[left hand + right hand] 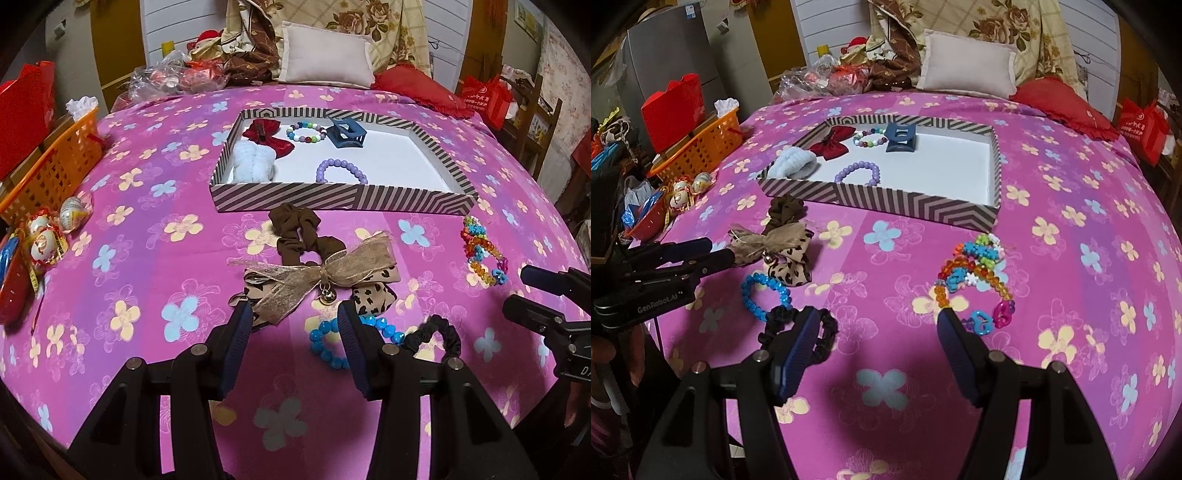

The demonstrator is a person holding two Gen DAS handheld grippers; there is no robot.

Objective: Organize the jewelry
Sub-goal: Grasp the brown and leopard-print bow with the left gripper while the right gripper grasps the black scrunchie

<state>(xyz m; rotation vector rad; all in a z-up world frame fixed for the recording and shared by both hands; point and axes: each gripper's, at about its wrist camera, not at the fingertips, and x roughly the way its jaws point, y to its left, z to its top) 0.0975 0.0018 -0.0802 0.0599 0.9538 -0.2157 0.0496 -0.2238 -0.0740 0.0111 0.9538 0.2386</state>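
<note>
A: Nearest your left gripper (295,317), its jaws spread wide and empty, lies the leopard-print bow (317,280) with its little bell, on the bedspread (147,258) just short of the striped box (343,201).

B: And my right gripper (875,321)?

A: Also spread and empty, between the black scrunchie (798,328) and the rainbow bead bracelets (975,269). I'd say pinch the bow at its knot, not the ribbon tails, so nothing snags the blue bead bracelet (325,341).

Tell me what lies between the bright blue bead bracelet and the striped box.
The leopard-print bow with its brown scrunchie lies between the blue bracelet and the striped box, clearest in the left wrist view.
</note>
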